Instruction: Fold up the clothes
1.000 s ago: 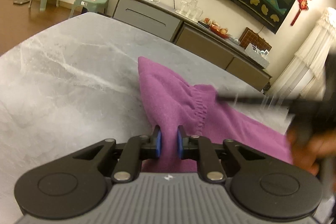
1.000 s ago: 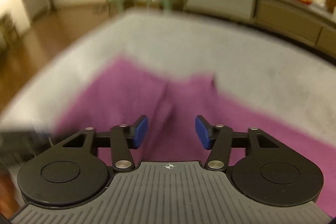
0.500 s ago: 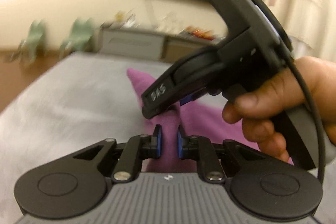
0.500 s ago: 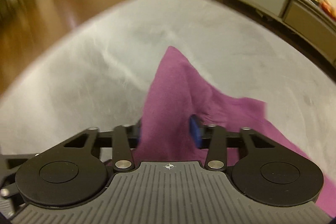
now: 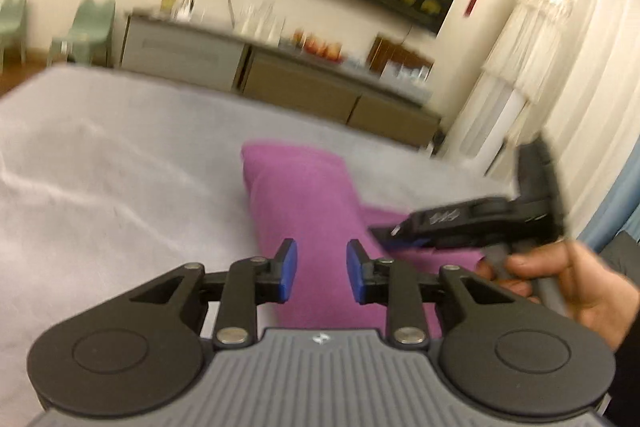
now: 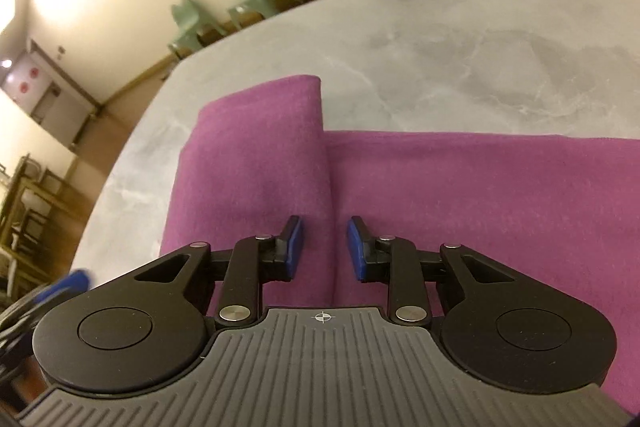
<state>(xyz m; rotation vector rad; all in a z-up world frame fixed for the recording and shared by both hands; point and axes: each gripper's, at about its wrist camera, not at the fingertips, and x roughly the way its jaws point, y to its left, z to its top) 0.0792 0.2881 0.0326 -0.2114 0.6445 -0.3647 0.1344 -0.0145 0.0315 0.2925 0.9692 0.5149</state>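
Lying flat on the grey marble-patterned table (image 6: 460, 39), the purple fleece garment (image 6: 460, 195) shows one panel doubled over onto itself near the table's left edge, its fold line running straight away between the right gripper's (image 6: 323, 247) parted blue pads. The left gripper (image 5: 318, 271) likewise hangs released above the cloth, grasping nothing. At least one fold appears made; whether more folds are wanted cannot be settled here.
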